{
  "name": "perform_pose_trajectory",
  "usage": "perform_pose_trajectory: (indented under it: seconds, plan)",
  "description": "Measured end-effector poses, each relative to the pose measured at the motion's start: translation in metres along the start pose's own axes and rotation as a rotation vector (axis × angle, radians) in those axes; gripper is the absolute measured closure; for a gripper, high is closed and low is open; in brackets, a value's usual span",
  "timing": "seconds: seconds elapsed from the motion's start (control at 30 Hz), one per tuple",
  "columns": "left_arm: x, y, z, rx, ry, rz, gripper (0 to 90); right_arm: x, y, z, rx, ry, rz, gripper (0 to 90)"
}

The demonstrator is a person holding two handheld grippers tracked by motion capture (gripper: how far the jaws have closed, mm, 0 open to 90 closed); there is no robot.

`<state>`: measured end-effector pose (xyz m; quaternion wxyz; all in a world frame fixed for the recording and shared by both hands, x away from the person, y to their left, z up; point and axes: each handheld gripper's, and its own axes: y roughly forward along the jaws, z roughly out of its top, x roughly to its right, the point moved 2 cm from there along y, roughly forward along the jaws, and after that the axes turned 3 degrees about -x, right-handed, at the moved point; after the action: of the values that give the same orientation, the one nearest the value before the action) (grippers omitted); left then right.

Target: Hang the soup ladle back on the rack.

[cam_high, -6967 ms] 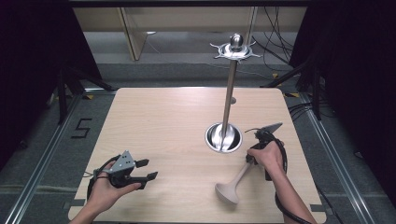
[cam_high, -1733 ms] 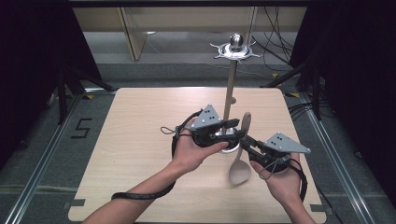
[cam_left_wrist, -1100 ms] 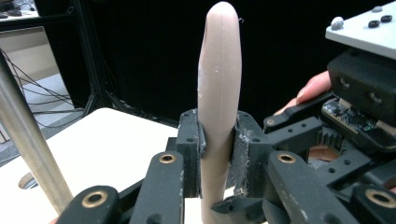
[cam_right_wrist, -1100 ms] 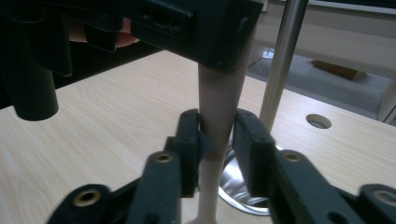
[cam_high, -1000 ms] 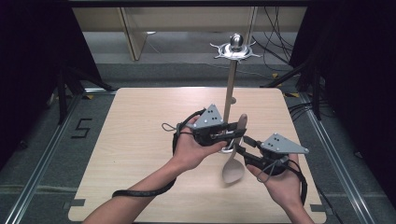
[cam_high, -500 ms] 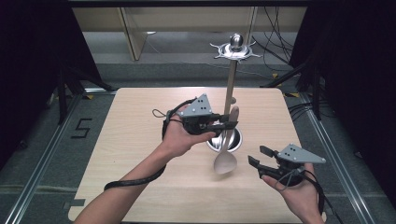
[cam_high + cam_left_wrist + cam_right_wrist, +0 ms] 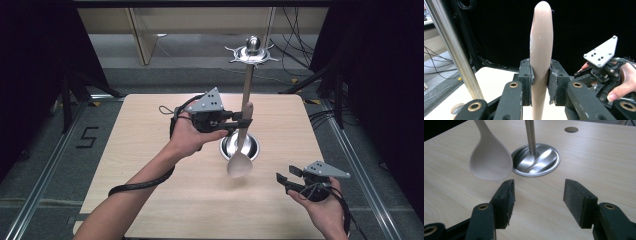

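Two grippers are seen in the high view: the left gripper [image 7: 245, 120] is held above the middle of the wooden table [image 7: 150, 150] with its jaws clamped on the handle of one pale spoon [image 7: 240, 150], while the right gripper [image 7: 284, 181] is held low near the table's right front corner with its jaws apart and nothing between them. The spoon is hung nearly upright, bowl downward, clear of the tabletop and just in front of the single metal stand [image 7: 247, 90], whose round base [image 7: 251, 145] is set in the table and whose pole is topped by a star-shaped cap [image 7: 251, 52]. One grey three-cornered plate is carried on top of each gripper. In the left gripper view, the spoon handle [image 7: 540, 62] is pressed between both pads of the left gripper [image 7: 540, 82], and its rounded end is raised well above them; the stand's pole [image 7: 454, 50] is seen slanting at the left, and the right gripper [image 7: 604, 75] is held in a hand farther off at the right. In the right gripper view, the two pads of the right gripper [image 7: 537, 200] are spread wide and empty over bare table [image 7: 599, 157]; the spoon bowl [image 7: 491, 162] is hung just beyond the left pad, beside the round base [image 7: 536, 160], and one small round hole [image 7: 571, 129] is cut in the tabletop farther back.
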<state>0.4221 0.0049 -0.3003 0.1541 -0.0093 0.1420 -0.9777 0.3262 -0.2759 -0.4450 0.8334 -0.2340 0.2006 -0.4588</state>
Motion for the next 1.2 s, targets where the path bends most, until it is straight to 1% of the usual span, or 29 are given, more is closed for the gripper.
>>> perform_pose_trajectory:
  seconds: [0.03, 0.07, 0.1, 0.13, 0.17, 0.23, 0.27, 0.3, 0.33, 0.37, 0.4, 0.47, 0.5, 0.57, 0.67, 0.7, 0.87, 0.93, 1.03, 1.07, 1.1, 1.17, 1.2]
  plan:
    - [-0.001, 0.000, 0.001, 0.000, 0.002, -0.001, 73.8, -0.003, 0.000, -0.002, -0.001, 0.058, 0.001, 43.0]
    - [-0.002, 0.001, 0.002, 0.000, 0.005, -0.003, 73.8, 0.000, 0.001, -0.002, 0.000, 0.032, 0.003, 43.0]
    - [-0.002, 0.001, 0.004, 0.002, 0.001, -0.004, 73.8, -0.003, 0.000, -0.003, -0.008, 0.068, 0.000, 43.0]
    - [-0.003, 0.001, 0.005, 0.005, 0.001, -0.006, 73.8, 0.002, 0.000, -0.003, -0.005, 0.018, -0.021, 43.0]
    - [-0.005, 0.002, 0.006, 0.004, 0.001, -0.007, 73.8, 0.003, 0.000, -0.003, -0.016, 0.014, -0.022, 43.0]
    - [-0.006, 0.003, 0.008, 0.007, -0.004, -0.010, 73.8, 0.003, 0.001, -0.004, -0.011, 0.012, -0.018, 43.0]
    - [-0.007, 0.003, 0.009, 0.009, -0.006, -0.014, 73.8, 0.003, 0.002, -0.004, -0.008, 0.023, -0.008, 43.0]
    - [-0.008, 0.003, 0.010, 0.010, -0.008, -0.014, 73.8, 0.004, 0.002, -0.005, -0.016, 0.014, -0.017, 43.0]
    - [-0.010, 0.003, 0.011, 0.013, -0.010, -0.016, 73.8, 0.000, 0.002, -0.006, -0.037, 0.064, -0.004, 43.0]
    - [-0.011, 0.003, 0.012, 0.016, -0.014, -0.019, 73.8, 0.004, 0.004, -0.006, -0.027, 0.029, -0.003, 43.0]
    - [-0.012, 0.004, 0.013, 0.016, -0.015, -0.021, 73.8, 0.000, 0.003, -0.007, -0.043, 0.082, 0.001, 43.0]
    - [-0.013, 0.005, 0.015, 0.019, -0.021, -0.023, 73.8, 0.003, 0.004, -0.007, -0.042, 0.056, -0.009, 43.0]
    - [-0.014, 0.005, 0.017, 0.018, -0.018, -0.024, 73.8, 0.002, 0.003, -0.007, -0.045, 0.063, -0.007, 43.0]
    - [-0.015, 0.006, 0.019, 0.019, -0.017, -0.026, 73.8, 0.007, 0.004, -0.006, -0.025, 0.017, -0.019, 43.0]
    - [-0.015, 0.007, 0.023, 0.023, -0.014, -0.034, 73.8, 0.007, 0.004, -0.007, -0.025, 0.014, -0.019, 43.0]
    - [-0.015, 0.007, 0.025, 0.023, -0.016, -0.034, 73.8, 0.006, 0.004, -0.007, -0.033, 0.039, -0.001, 43.0]
    - [-0.017, 0.007, 0.032, 0.031, -0.016, -0.045, 73.8, 0.007, 0.004, -0.007, -0.022, 0.031, -0.011, 43.1]
    - [-0.018, 0.007, 0.035, 0.032, -0.016, -0.043, 73.8, 0.007, 0.004, -0.007, -0.011, 0.030, -0.011, 43.2]
    - [-0.019, 0.007, 0.038, 0.032, -0.012, -0.038, 73.8, 0.008, 0.004, -0.006, -0.009, 0.029, -0.014, 43.3]
    - [-0.019, 0.007, 0.040, 0.031, -0.011, -0.037, 73.8, 0.004, 0.004, -0.007, -0.017, 0.073, -0.001, 43.2]
    - [-0.020, 0.007, 0.041, 0.033, -0.012, -0.037, 73.8, 0.005, 0.005, -0.007, -0.011, 0.073, -0.001, 43.2]
    - [-0.020, 0.006, 0.044, 0.034, -0.013, -0.037, 73.8, 0.003, 0.003, -0.007, -0.034, 0.097, -0.006, 43.2]
    - [-0.021, 0.006, 0.045, 0.033, -0.012, -0.038, 73.8, 0.004, 0.003, -0.007, -0.027, 0.080, -0.004, 43.2]
